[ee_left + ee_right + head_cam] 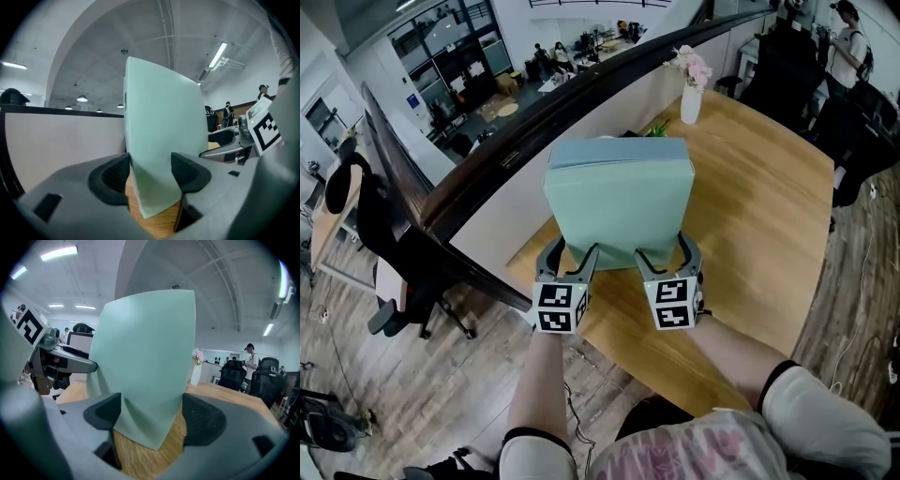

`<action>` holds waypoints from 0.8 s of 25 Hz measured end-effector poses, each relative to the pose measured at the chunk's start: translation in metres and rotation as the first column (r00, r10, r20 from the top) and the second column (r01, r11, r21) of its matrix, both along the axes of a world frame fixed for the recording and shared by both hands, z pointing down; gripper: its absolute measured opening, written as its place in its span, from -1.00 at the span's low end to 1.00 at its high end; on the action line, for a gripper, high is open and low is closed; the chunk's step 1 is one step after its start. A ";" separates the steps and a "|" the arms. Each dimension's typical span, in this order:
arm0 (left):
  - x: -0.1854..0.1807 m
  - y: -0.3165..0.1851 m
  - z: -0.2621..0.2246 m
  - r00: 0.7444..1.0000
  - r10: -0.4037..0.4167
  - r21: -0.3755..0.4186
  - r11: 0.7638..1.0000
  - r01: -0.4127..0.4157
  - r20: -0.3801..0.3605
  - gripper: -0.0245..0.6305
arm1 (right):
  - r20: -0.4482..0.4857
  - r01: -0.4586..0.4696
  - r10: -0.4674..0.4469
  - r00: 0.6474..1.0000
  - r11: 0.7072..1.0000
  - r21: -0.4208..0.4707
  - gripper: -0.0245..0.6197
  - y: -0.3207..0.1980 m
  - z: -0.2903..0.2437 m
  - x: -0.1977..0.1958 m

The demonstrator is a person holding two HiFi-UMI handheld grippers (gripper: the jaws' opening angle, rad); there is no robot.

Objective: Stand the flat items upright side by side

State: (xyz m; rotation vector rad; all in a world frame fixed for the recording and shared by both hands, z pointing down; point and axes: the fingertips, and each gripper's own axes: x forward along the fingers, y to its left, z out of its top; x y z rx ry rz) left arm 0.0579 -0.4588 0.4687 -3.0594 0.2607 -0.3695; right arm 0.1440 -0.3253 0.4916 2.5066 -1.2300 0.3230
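Office space with a wood-plank floor (441, 394) surrounds a pale wooden table (759, 225), which fills the middle and right of the head view. A dark curved rail (525, 127) tops the low partition along the table's far side. A green block (619, 211) stands upright on the table near its front edge, at the centre of the frame, its broad face toward the person and a paler strip along its top. Whether it is 1 thick item or several flat ones pressed together cannot be told. The left gripper (574, 249) sits at the block's lower left corner. In the left gripper view its jaws are set wide, with the block's bottom corner between them, its near edge just beside the left pad (112, 176) while the right pad crosses in front of its face. The right gripper (662, 247) mirrors this at the lower right corner. Its jaws are spread wider, the block's edge sits just beside the right pad (201, 420), and bare table shows under the corner. Neither pair clamps the block. The 2 marker cubes (561, 307) sit side by side, near each other, at lower centre. A white vase (690, 103) of pink flowers (694, 66) stands at the table's far edge, well apart from the block. Dark chairs (787, 70) and a standing person (846, 42) fill the upper right.
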 end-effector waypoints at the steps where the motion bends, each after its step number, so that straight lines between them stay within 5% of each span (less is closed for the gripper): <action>1: 0.001 -0.001 0.000 1.000 0.000 -0.004 1.000 0.000 0.000 -0.07 | -0.010 -0.001 0.001 1.000 1.000 -0.005 0.32 0.000 0.000 0.001; 15: 0.007 -0.008 -0.001 1.000 0.008 -0.017 1.000 -0.008 0.003 -0.07 | -0.047 0.010 -0.012 0.999 0.999 -0.041 0.37 0.003 -0.001 0.001; 20: -0.002 -0.020 -0.008 0.999 -0.041 -0.086 0.996 0.038 -0.033 -0.08 | -0.035 0.010 -0.012 0.999 0.999 -0.039 0.43 0.002 -0.004 -0.001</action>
